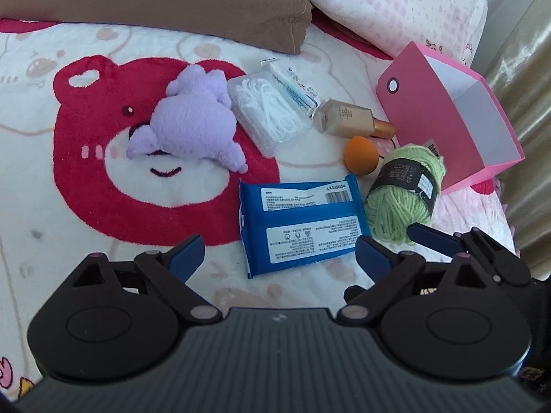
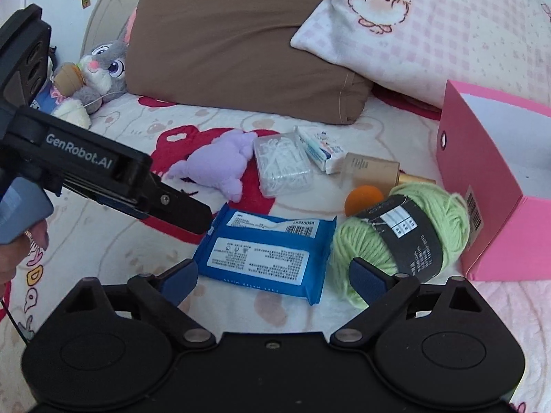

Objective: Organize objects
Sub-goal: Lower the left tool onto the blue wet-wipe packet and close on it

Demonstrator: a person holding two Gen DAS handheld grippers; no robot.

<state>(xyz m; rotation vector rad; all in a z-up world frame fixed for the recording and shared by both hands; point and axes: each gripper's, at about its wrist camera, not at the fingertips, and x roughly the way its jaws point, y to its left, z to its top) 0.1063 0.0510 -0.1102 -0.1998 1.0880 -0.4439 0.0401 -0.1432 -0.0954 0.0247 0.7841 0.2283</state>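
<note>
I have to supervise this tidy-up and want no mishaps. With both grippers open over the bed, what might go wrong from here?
1. The left gripper and right gripper both hang over the blue wipes pack, close together, so they might collide.
2. The green yarn ball leans against the pink box; lifting it may snag loose strands or nudge the box.
3. The orange sponge touches the foundation bottle; either may roll on the soft blanket.

Across the top of my right wrist view I see a plump brown fabric pillow (image 2: 237,44). Touching it at upper right is a white pillow with pink checks and cartoon prints (image 2: 430,24). At far left, a grey plush rabbit with big purple eyes (image 2: 103,69) lies against the brown pillow. Everything rests on a fluffy white blanket printed with a large red bear face (image 1: 86,186).
</note>
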